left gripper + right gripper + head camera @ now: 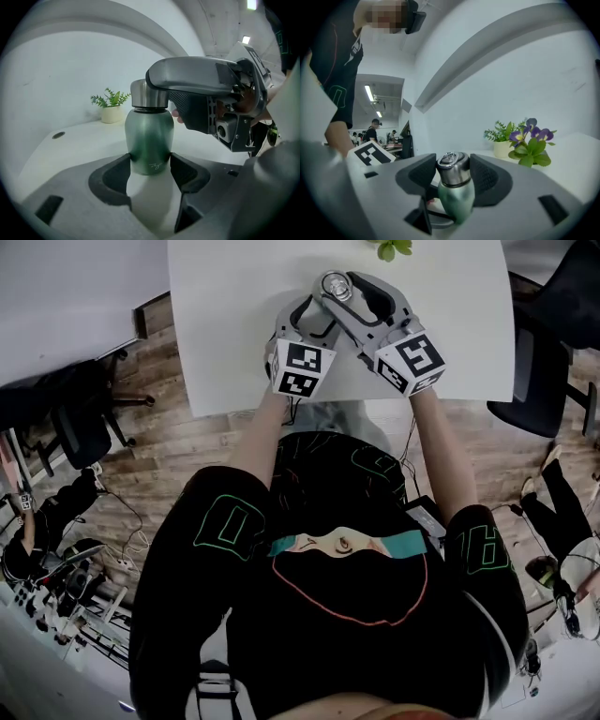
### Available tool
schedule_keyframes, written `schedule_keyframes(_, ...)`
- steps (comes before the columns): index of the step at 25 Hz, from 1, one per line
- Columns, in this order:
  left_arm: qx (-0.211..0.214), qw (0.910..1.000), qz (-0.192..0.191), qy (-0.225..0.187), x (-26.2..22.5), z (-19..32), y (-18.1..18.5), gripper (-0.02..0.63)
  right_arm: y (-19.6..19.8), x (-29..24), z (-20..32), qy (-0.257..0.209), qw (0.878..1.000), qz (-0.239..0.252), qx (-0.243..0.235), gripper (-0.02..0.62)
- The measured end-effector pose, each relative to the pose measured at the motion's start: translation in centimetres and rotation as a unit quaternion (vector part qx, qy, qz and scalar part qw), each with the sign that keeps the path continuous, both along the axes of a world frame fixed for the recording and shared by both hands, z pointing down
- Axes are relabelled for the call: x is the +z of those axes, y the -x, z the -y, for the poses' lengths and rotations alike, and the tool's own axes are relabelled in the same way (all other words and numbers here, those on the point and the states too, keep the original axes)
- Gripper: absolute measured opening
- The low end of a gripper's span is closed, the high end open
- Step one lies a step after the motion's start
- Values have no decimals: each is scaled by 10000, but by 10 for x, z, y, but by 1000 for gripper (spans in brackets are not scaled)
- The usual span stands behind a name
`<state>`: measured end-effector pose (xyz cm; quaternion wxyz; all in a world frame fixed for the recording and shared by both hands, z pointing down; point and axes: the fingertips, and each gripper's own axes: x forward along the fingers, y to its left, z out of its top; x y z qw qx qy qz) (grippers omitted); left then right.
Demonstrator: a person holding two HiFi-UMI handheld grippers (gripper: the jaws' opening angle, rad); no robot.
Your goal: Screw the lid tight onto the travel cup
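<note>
A green metal travel cup [149, 136] stands on the white table [225, 324]. My left gripper [150, 162] is shut on its lower body, one dark pad pressing each side. On top sits the steel lid [452, 169]. My right gripper [452, 172] is shut on that lid from the side, its pads against the lid's wall. In the left gripper view the right gripper [197, 86] covers the lid's top. In the head view the left gripper [305, 329] and the right gripper [352, 301] meet at the cup's lid [336, 285], far on the table.
A small potted green plant [111, 108] stands behind the cup, and purple flowers [532, 139] show beside it. A cable hole [58, 135] lies in the tabletop. Black chairs [553, 343] stand off the table's right edge, another [80, 418] at the left.
</note>
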<state>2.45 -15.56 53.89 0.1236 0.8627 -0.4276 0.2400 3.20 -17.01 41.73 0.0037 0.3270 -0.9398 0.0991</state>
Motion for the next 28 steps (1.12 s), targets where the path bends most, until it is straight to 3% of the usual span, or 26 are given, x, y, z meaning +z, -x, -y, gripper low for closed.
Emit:
schedule_keyframes(7, 6, 10000, 3, 4, 1, 3, 0, 275, 0, 3, 2, -126, 9970, -101, 755, 230)
schedule_keyframes(10, 7, 10000, 7, -8, 1, 3, 0, 275, 0, 4, 1, -126, 9966, -120, 804, 230)
schedule_keyframes(13, 2, 10000, 12, -6, 0, 2, -1, 275, -1, 3, 0, -137, 9983, -209, 520, 230)
schedule_keyframes(16, 2, 10000, 10, -3, 0, 1, -1, 275, -2, 1, -1, -432, 9971, -578, 237, 250)
schedule_keyframes(20, 1, 10000, 9, 5, 1, 1, 0, 275, 2, -1, -6, -572, 9944, -764, -460, 262)
schedule_keyframes(28, 4, 10000, -6, 42, -1, -1, 1, 275, 3, -10, -12, -652, 9760, -932, -1858, 282)
